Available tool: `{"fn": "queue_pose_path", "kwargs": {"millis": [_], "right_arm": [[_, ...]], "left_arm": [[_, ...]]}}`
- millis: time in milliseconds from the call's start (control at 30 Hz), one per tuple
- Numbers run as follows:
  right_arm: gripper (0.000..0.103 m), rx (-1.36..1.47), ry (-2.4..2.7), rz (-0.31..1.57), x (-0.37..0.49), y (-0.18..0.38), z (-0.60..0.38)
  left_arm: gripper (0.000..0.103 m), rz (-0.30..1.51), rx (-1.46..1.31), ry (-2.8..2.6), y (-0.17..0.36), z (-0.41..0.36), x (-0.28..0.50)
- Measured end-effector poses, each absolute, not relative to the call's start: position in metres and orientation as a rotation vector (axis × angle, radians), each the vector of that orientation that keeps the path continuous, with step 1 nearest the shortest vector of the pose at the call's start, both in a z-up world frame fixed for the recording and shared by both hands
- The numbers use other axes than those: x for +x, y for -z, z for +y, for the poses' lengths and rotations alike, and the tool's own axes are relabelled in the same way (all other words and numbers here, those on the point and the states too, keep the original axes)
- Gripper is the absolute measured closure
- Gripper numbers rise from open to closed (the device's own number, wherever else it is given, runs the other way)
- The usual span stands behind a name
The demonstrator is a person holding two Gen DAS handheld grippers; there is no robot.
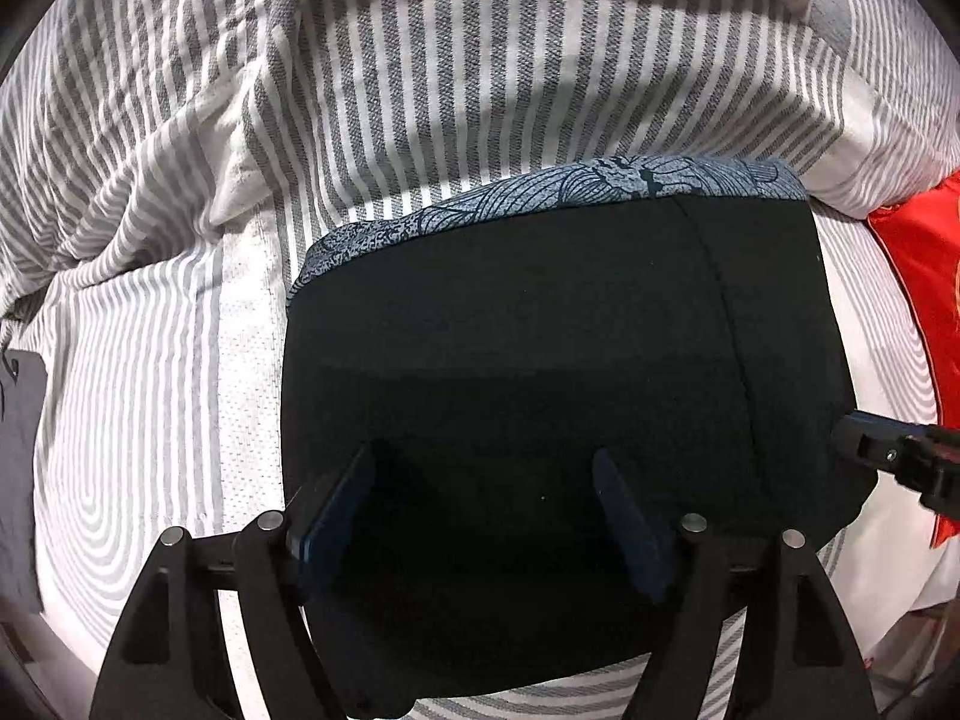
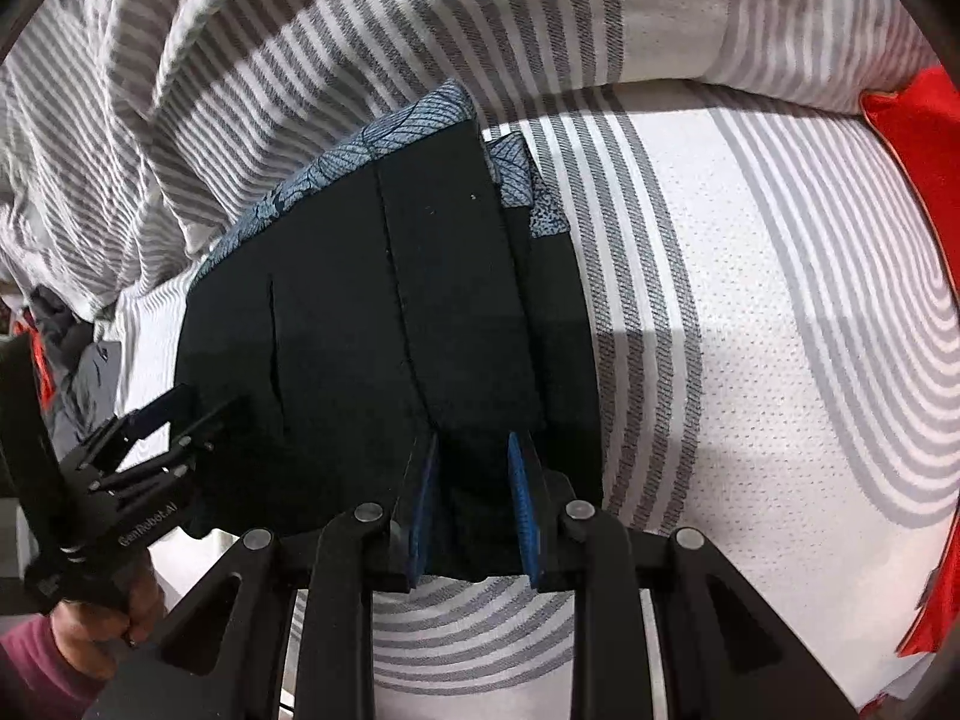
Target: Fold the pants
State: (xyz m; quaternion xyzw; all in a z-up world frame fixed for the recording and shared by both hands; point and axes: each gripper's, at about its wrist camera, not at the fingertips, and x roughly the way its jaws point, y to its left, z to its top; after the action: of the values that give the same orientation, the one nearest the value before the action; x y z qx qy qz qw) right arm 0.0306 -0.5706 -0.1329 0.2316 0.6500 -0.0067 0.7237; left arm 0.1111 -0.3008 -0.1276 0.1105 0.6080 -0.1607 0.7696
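Observation:
Black pants [image 1: 540, 372] lie folded into a compact block on a striped bed, with a blue patterned lining [image 1: 600, 183] showing along the far edge. They also show in the right wrist view [image 2: 372, 312]. My left gripper [image 1: 486, 468] is open, its blue-padded fingers spread over the near part of the pants. My right gripper [image 2: 474, 450] is open, fingers a small gap apart at the near right corner of the pants. The right gripper shows at the right edge of the left wrist view [image 1: 888, 450]; the left gripper shows at the lower left of the right wrist view [image 2: 192, 414].
A rumpled grey-and-white striped duvet [image 1: 300, 90] is heaped behind the pants. The white quilted mattress cover [image 2: 780, 330] stretches to the right. A red cloth [image 1: 924, 276] lies at the right edge. A grey garment [image 1: 18, 450] lies at the left.

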Motion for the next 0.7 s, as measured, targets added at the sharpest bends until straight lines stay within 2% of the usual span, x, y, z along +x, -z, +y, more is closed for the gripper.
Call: {"fn": "queue_pose_path", "kwargs": {"millis": [267, 367, 633, 700], "right_arm": [[0.076, 0.525, 0.028, 1.426, 0.0319, 0.1339, -0.569], [0.076, 0.525, 0.03, 1.42, 0.0314, 0.1338, -0.5688], [0.071, 0.512, 0.021, 1.411, 0.0299, 0.1332, -0.5679], [0.071, 0.499, 0.024, 1.41, 0.0308, 0.1329, -0.5658]], "left_arm": [[0.026, 1.316, 0.243, 0.355, 0.1318, -0.2977, 0.1167], [0.019, 1.321, 0.242, 0.374, 0.1313, -0.299, 0.1155], [0.018, 1.315, 0.257, 0.37, 0.1302, -0.3029, 0.1119], [0.012, 1.321, 0.254, 0.375, 0.1309, -0.3043, 0.1122]]}}
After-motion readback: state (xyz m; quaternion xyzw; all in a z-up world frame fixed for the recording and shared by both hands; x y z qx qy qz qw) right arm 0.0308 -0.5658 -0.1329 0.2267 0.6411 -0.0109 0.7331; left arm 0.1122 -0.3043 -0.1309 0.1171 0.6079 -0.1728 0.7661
